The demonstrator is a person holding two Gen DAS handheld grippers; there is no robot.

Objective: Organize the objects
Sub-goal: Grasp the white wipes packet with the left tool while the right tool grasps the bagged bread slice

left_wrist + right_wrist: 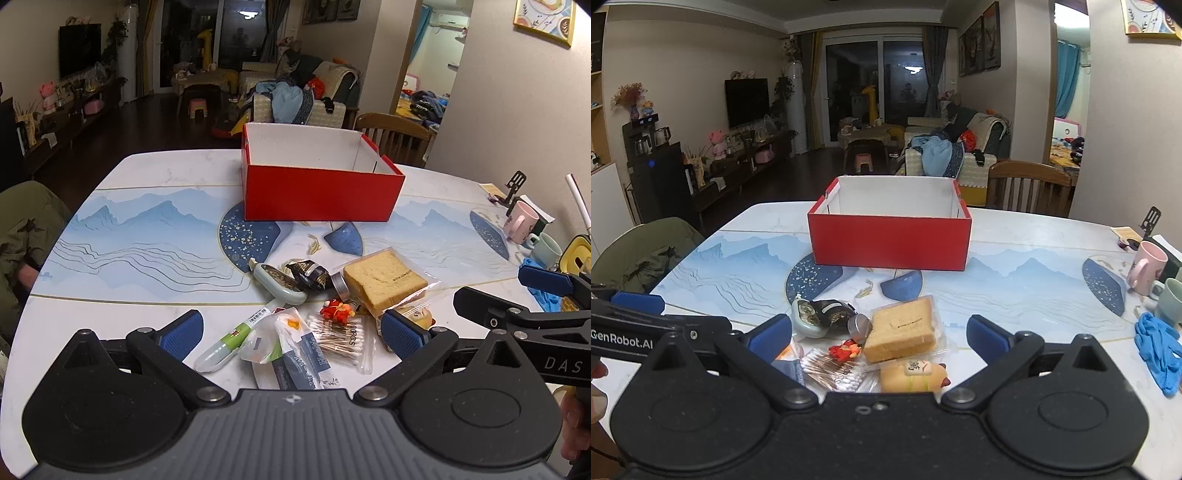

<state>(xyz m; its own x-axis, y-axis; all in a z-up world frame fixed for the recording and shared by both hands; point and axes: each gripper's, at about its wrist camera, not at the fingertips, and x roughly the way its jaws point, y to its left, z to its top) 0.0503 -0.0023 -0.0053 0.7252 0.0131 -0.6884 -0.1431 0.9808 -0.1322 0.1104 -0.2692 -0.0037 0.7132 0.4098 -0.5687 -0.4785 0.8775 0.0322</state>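
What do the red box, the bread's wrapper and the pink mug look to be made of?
Red box: likely cardboard, matte red outside, white inside, with folded flap seams at the corners. Bread's wrapper: thin clear plastic film, glossy and crinkled, the slice visible through it. Pink mug: probably glazed ceramic, smooth with a soft sheen, though the material can't be confirmed.

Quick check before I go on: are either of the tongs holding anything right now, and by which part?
Nothing is held. The left tongs and right tongs both stand open above the pile, with no item touching their pads.
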